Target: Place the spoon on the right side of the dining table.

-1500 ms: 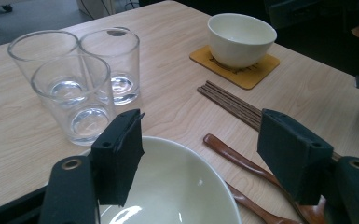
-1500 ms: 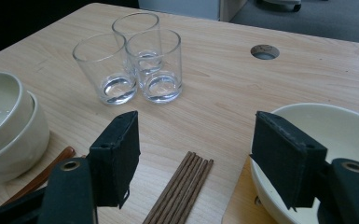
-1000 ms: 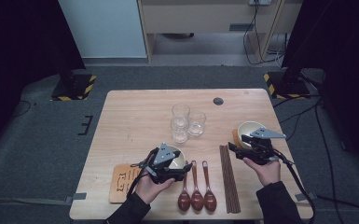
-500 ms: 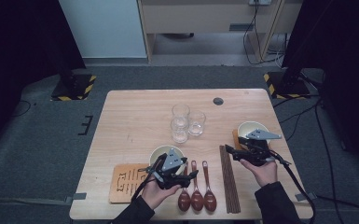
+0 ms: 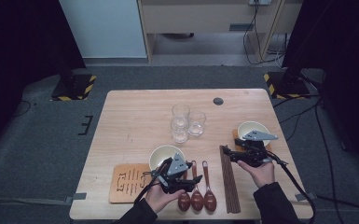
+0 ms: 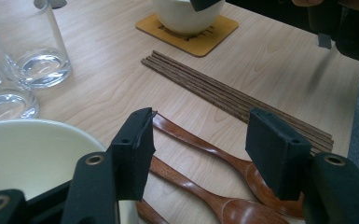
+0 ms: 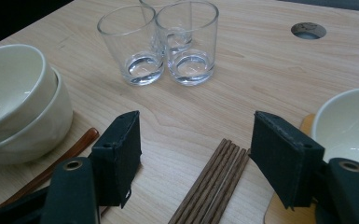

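Step in hand: you bring the left gripper (image 5: pixel 182 176) low over the wooden spoons (image 6: pixel 224 161) at the desk's near edge, seemingly for a pick.
Left gripper: half open, jaws just been closing, empty; two spoon handles lie below the gap.
Right gripper: (image 5: pixel 227 153) moderately open, empty, above the chopsticks (image 7: pixel 213 184).
Next move: you likely need to drop until the pads straddle one handle, then close.
Bowls: stacked pair (image 5: pixel 164 156) beside your left hand; another (image 5: pixel 251 129) on a coaster by the right edge.
Glasses: three (image 5: pixel 186 121) mid-desk.
Desk: (image 5: pixel 135 116) pale wood.
Room: grey carpet, dark surroundings.
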Motion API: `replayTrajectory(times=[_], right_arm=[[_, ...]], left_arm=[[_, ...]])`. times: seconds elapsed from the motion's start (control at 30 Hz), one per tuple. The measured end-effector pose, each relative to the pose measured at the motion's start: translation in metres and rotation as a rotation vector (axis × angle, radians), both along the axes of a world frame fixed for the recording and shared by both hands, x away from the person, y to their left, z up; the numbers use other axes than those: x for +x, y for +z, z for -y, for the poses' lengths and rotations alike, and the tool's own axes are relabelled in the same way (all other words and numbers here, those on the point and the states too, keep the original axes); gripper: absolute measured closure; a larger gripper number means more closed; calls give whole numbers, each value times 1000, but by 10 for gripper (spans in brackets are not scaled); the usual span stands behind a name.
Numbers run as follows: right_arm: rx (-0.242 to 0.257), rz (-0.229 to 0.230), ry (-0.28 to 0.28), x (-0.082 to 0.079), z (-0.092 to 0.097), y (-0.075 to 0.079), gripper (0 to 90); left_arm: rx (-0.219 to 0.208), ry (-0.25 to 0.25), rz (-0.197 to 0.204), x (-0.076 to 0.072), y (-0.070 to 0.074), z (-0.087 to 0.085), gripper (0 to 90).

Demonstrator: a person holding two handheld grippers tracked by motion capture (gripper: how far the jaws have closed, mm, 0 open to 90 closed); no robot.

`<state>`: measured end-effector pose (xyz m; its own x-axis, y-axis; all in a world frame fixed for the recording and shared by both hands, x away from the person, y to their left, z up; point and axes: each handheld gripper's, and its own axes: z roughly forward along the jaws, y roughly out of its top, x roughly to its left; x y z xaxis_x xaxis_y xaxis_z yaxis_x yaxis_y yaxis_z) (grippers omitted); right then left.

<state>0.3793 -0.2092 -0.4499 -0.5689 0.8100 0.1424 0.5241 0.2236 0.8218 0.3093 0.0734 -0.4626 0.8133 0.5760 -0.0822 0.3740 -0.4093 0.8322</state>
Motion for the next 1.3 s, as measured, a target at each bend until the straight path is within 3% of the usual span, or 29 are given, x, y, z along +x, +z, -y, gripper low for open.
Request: replayTrajectory(times=[0.67,1.3], right_arm=[[-19,-17,55,-3,-17,-5,335],[-37,-40,74,-5,-23,-13,333]], left_arm=[[16,-55,-33,-11,-14,16,427],[85,-97,-74,-19,-38,28,421]])
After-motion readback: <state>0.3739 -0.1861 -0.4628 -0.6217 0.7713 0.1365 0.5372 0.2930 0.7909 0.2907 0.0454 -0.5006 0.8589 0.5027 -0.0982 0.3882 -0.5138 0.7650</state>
